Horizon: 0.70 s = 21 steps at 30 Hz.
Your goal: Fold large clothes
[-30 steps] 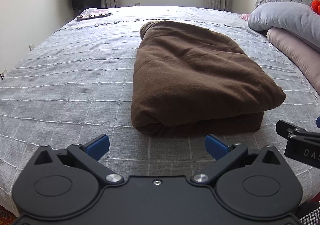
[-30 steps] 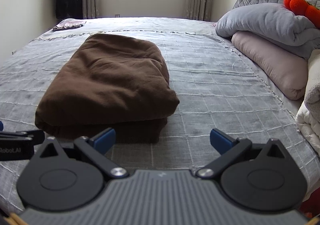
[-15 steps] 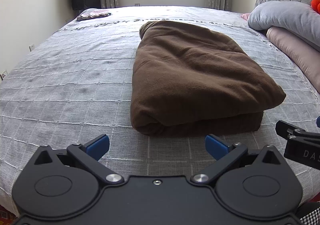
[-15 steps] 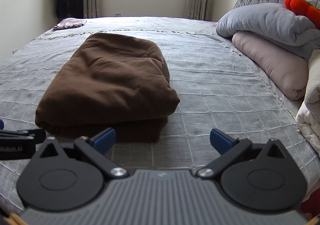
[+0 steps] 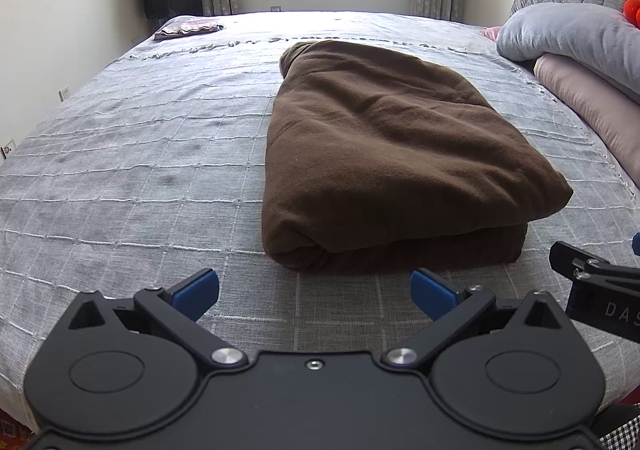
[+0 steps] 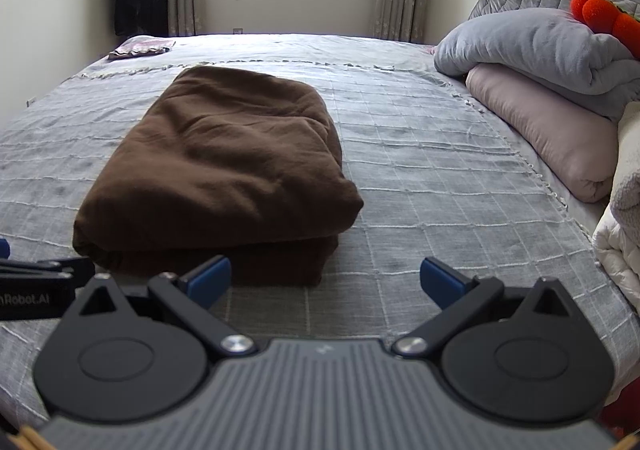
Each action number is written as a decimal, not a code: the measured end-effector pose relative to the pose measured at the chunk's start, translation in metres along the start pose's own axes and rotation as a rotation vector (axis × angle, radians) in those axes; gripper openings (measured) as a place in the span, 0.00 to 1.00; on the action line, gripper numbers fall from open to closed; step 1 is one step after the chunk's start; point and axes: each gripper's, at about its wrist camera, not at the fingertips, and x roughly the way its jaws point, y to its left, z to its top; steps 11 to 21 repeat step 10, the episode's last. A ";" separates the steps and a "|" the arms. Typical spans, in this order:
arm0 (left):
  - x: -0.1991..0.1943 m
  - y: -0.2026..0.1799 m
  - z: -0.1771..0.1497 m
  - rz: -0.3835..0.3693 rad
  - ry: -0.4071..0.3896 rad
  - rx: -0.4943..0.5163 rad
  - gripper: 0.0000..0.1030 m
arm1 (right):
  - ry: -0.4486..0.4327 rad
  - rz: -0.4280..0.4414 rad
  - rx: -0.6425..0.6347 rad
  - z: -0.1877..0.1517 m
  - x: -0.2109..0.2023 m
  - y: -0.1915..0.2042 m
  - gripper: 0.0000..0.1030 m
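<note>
A brown garment point(image 5: 392, 154) lies folded into a thick rectangular bundle on the grey checked bedspread point(image 5: 132, 170). It also shows in the right wrist view point(image 6: 224, 170), left of centre. My left gripper point(image 5: 314, 286) is open and empty, just short of the bundle's near edge. My right gripper point(image 6: 326, 278) is open and empty, near the bundle's near right corner. Neither gripper touches the cloth. Part of the right gripper's body point(image 5: 596, 282) shows at the right edge of the left wrist view.
Grey and pink pillows point(image 6: 536, 82) are stacked at the right by the headboard, with a red plush toy point(image 6: 600, 14) on top. A white quilt point(image 6: 620, 234) lies at the near right. A small folded cloth point(image 5: 188, 28) sits at the far left corner.
</note>
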 end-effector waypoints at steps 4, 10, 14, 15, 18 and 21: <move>0.001 0.001 0.000 -0.002 0.002 0.000 1.00 | 0.003 0.001 -0.003 0.000 0.001 0.001 1.00; 0.007 0.006 -0.001 0.010 0.003 -0.029 1.00 | 0.005 0.002 -0.004 -0.001 0.005 0.006 1.00; 0.007 0.006 -0.001 0.010 0.003 -0.029 1.00 | 0.005 0.002 -0.004 -0.001 0.005 0.006 1.00; 0.007 0.006 -0.001 0.010 0.003 -0.029 1.00 | 0.005 0.002 -0.004 -0.001 0.005 0.006 1.00; 0.007 0.006 -0.001 0.010 0.003 -0.029 1.00 | 0.005 0.002 -0.004 -0.001 0.005 0.006 1.00; 0.007 0.006 -0.001 0.010 0.003 -0.029 1.00 | 0.005 0.002 -0.004 -0.001 0.005 0.006 1.00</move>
